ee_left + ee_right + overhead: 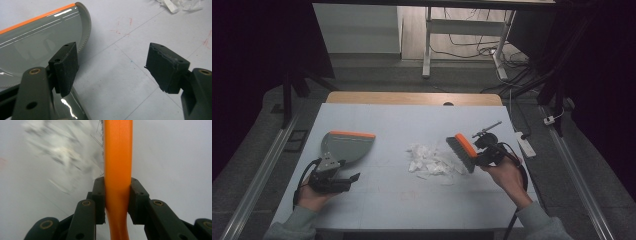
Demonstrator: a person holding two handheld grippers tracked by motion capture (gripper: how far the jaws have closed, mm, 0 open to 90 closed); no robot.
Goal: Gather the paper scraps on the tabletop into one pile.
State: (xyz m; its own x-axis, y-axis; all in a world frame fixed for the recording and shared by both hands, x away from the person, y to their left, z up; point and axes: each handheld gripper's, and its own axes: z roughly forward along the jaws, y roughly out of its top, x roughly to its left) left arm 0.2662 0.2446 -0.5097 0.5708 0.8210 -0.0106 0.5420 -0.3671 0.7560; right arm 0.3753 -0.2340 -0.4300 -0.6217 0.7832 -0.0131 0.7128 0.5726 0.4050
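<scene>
Right tongs [117, 200] clamp brush [117, 157] beside paper scraps [432, 161].

no legible text (or labels)

Room dim, corners of high view sinking to black; desk [402, 125] lit evenly from above, soft weak shadows. High view grainy, soft. Left gripper view sharp, white glare streaks on dustpan [37, 42]. Right gripper view: paper scraps [60, 157] smeared by motion blur, brush [117, 157] in focus, background washed pale.
</scene>
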